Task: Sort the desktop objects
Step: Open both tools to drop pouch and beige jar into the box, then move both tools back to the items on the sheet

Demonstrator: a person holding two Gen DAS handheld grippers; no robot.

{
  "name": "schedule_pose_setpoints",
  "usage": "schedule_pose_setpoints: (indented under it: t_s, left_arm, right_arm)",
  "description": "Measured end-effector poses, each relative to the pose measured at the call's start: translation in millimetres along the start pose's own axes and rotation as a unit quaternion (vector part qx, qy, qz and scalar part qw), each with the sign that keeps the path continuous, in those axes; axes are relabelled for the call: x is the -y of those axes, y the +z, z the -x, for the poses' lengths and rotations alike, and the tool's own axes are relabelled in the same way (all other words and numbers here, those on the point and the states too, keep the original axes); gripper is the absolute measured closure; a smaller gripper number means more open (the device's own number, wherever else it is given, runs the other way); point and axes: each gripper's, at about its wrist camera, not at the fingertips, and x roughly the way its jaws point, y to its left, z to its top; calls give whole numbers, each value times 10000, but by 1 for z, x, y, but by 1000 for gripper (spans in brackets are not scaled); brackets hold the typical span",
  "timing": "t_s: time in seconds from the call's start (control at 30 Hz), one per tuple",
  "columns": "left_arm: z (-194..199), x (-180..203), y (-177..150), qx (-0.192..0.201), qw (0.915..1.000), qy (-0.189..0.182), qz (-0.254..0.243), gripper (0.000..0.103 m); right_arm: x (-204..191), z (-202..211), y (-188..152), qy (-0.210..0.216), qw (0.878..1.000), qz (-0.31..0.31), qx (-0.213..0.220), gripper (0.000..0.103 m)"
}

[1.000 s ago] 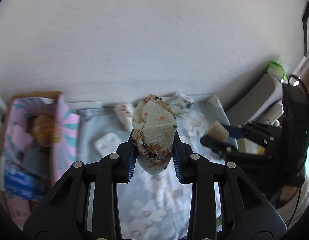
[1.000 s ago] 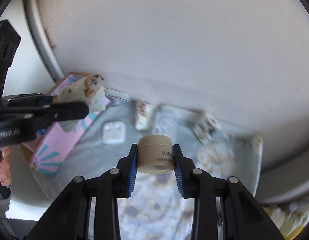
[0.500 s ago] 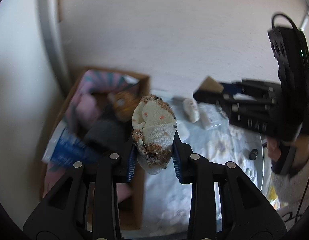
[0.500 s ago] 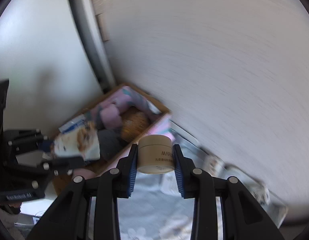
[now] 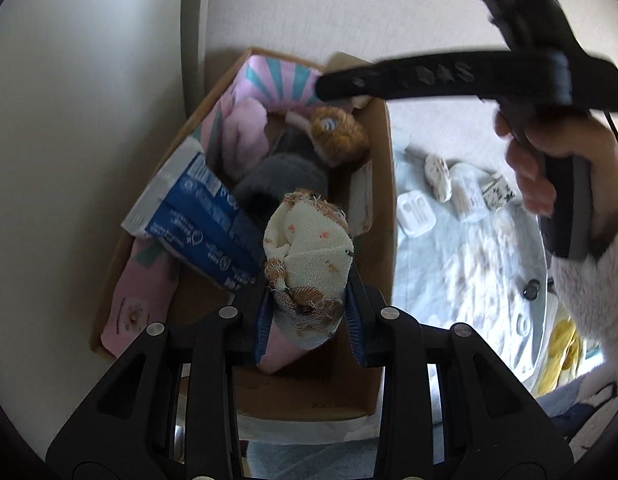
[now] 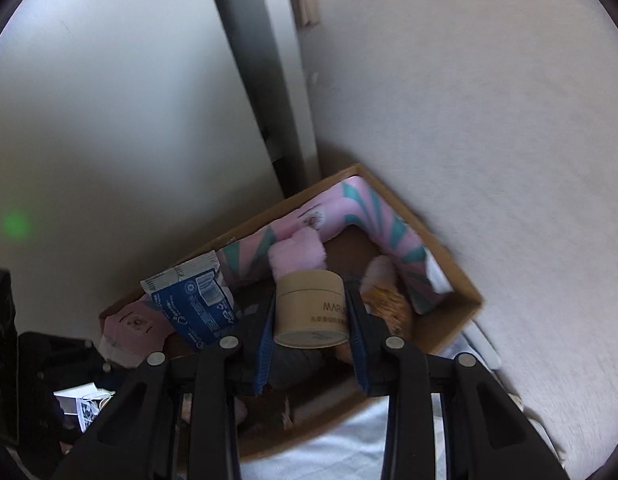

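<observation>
My left gripper [image 5: 309, 312] is shut on a cream cloth bundle [image 5: 309, 252] with orange-brown frayed patches, held above the near end of a cardboard box [image 5: 383, 240]. My right gripper [image 6: 311, 340] is shut on a tan round jar [image 6: 311, 308], held above the same box [image 6: 457, 320]. In the left wrist view the right gripper's black body [image 5: 469, 76] reaches over the box's far end. The box holds a blue and white packet [image 5: 201, 224], a pink fluffy item [image 5: 245, 136], a grey plush piece [image 5: 281, 180] and an orange-brown plush toy [image 5: 337, 132].
Right of the box lies a pale floral cloth [image 5: 449, 272] with a white earbud case [image 5: 415, 214], several small packets [image 5: 465, 192] and a small dark object [image 5: 531, 290]. A wall and a grey vertical post [image 6: 261, 80] stand behind the box.
Both grippers have swung left from over the floral cloth to above the cardboard box, each still holding its object. The right gripper now reaches over the box's far end.
</observation>
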Motion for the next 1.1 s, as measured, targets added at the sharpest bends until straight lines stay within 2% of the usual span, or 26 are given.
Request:
schedule_pose_setpoints:
  t_s: [0.33, 0.43, 0.5, 0.53, 0.57, 0.6, 0.7, 0.93, 1.1]
  left_arm:
    - [-14, -16, 2, -81, 9999, 132, -32, 74]
    - [-17, -18, 5, -190, 9998, 90, -59, 73]
    - [-23, -18, 7, -338, 9993, 153, -25, 68]
    - [-25, -19, 8, -395, 9990, 204, -4, 50]
    - [-27, -19, 9, -409, 9988, 254, 0, 13]
    - [-27, -19, 10, -366, 9989, 281, -1, 0]
    - [-25, -18, 12, -234, 9996, 152, 16, 0]
    - [-33, -19, 17, -277, 9994, 224, 30, 0]
    - [-22, -15, 14, -224, 9994, 268, -8, 0]
  right_arm:
    - [0, -30, 14, 56, 9997, -3, -239, 72]
    - [1, -37, 16, 205, 9993, -64, -299, 71]
    - [3, -39, 17, 288, 9991, -174, -253, 54]
    - [4, -39, 17, 293, 9990, -240, -236, 38]
    - [7, -37, 17, 311, 9988, -326, -199, 31]
    - [10, -35, 17, 349, 9984, -423, -126, 30]
    - [20, -25, 10, 376, 9969, -690, 62, 30]
    - [30, -13, -10, 204, 9952, -948, 110, 30]
    - [26, -3, -20, 143, 9946, -1010, 168, 30]
